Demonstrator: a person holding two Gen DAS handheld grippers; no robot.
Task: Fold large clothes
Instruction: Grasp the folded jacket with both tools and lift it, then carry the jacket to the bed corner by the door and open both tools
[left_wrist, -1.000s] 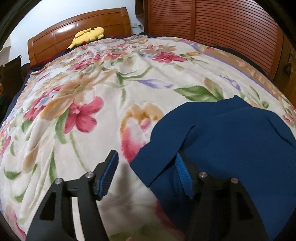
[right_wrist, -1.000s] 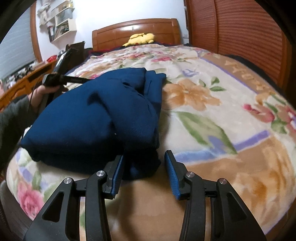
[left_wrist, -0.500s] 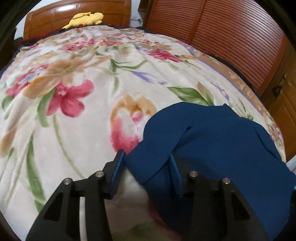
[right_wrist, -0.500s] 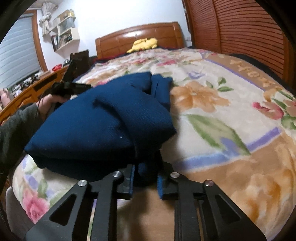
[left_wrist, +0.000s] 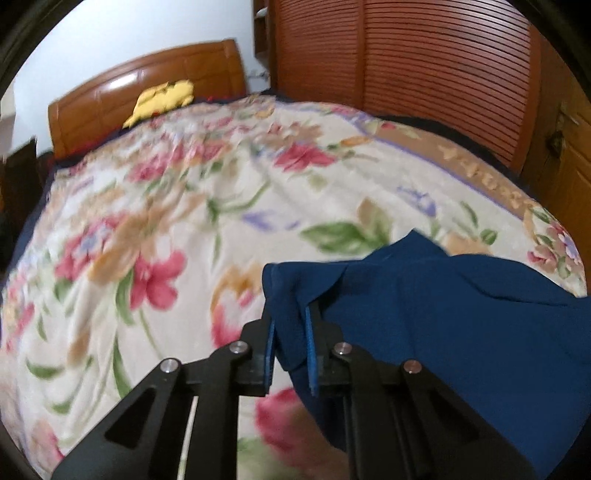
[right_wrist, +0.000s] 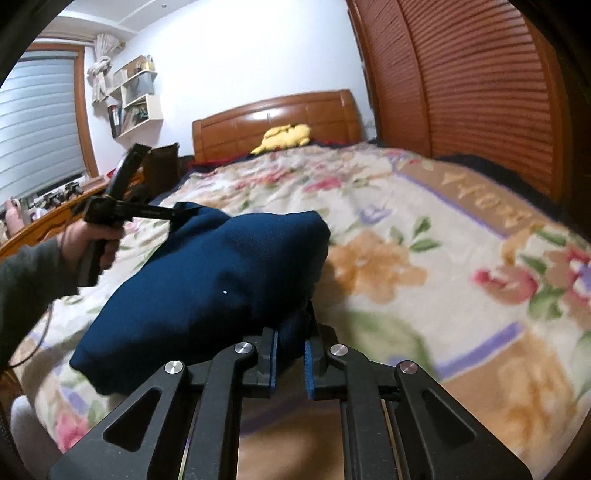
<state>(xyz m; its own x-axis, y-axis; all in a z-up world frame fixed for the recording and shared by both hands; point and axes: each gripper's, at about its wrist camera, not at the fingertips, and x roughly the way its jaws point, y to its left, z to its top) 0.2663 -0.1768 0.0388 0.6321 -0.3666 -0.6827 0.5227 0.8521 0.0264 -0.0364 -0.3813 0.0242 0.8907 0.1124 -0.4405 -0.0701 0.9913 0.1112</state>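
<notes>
We are in a bedroom, at a bed (right_wrist: 461, 258) spread with a floral blanket (left_wrist: 184, 221), a wooden headboard (right_wrist: 277, 118) at its far end. A dark blue garment (right_wrist: 207, 280) lies bunched on the near part of the blanket, one edge raised. Our left claw (left_wrist: 290, 332) is closing on a fold of its cloth, which sits pinched between the blue pads. Our right claw (right_wrist: 291, 354) is clamped on another bunched edge at the near side. The right wrist view shows a hand (right_wrist: 86, 240) gripping the left claw's handle. A yellow plush toy (left_wrist: 162, 99) rests by the headboard, slatted wooden doors (right_wrist: 480, 92) alongside the bed.
</notes>
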